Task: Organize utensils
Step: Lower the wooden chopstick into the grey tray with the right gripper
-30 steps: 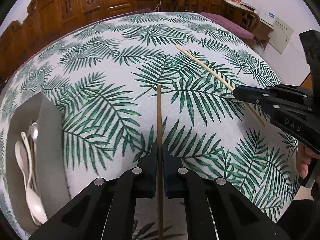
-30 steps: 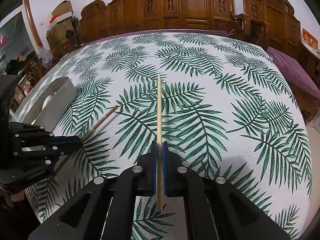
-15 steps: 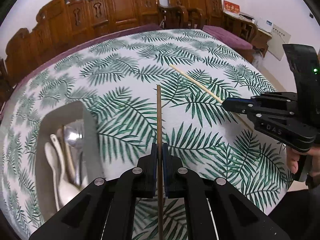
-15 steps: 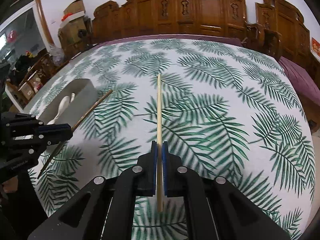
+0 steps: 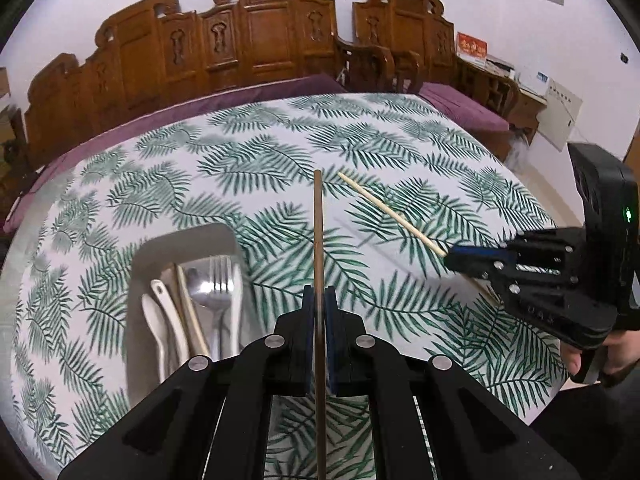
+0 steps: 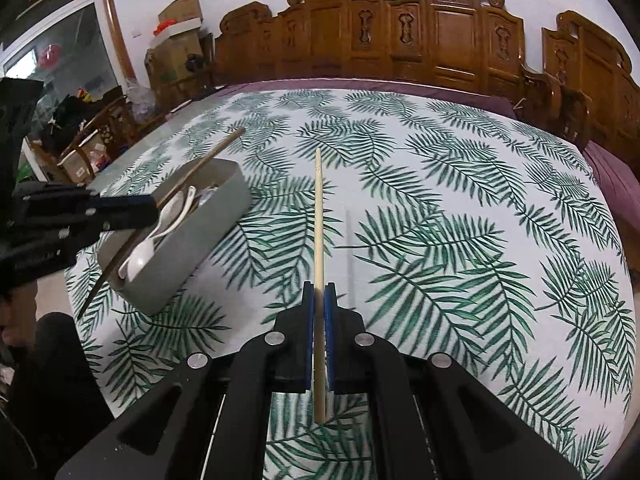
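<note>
Chopsticks: dark chopstick (image 5: 318,240) clamped in left gripper (image 5: 319,300) above grey tray (image 5: 138,300) | pale chopstick (image 6: 319,220) clamped in right gripper (image 6: 319,296) over leaf-print tablecloth (image 6: 460,220) | tray holds spoons, fork (image 5: 220,276)

left gripper (image 5: 319,304) jaws clamp dark chopstick (image 5: 318,232) | grey tray (image 5: 184,240) below-left | right gripper (image 5: 452,258) grips pale chopstick (image 5: 390,212)

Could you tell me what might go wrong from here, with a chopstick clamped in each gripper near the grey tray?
1. The left gripper pinches the dark chopstick on a short stretch, so it may pivot or slip.
2. The grey tray already holds white spoons, a fork and sticks; a dropped chopstick may bounce out.
3. The right gripper and its light chopstick could cross the other above the tray.
</note>
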`<state>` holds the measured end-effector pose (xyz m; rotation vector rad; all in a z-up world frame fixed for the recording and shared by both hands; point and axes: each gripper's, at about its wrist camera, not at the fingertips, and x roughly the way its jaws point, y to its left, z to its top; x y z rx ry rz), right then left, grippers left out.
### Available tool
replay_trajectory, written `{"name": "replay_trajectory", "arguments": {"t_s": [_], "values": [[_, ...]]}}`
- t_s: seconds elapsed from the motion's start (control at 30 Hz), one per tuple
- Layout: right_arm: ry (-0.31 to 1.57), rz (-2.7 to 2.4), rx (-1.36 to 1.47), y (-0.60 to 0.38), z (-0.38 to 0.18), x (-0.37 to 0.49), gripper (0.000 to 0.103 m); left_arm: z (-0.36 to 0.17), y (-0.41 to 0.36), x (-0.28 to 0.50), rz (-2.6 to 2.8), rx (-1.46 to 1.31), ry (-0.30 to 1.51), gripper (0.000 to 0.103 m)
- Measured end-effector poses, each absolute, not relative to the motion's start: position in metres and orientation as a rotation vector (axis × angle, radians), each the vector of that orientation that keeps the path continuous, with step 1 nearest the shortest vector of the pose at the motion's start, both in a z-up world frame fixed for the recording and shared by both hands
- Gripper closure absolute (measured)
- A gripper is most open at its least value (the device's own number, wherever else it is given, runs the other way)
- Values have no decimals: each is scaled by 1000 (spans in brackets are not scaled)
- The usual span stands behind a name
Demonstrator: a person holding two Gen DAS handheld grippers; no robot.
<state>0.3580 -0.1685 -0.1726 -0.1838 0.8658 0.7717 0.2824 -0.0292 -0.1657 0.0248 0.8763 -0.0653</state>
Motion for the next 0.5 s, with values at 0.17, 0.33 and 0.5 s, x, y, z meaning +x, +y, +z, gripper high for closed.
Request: {"name": "replay_trajectory", "arguments": {"t_s": [0.17, 0.33, 0.5], "values": [[861, 793, -194, -159, -171, 352, 97, -162, -5, 284, -39, 5, 858, 99], [879, 798, -211, -152, -178, 353, 97, -167, 24, 291, 2, -25, 854, 99], [901, 784, -210, -152, -186, 360, 97, -175, 49, 296, 39, -41, 844, 99]]}}
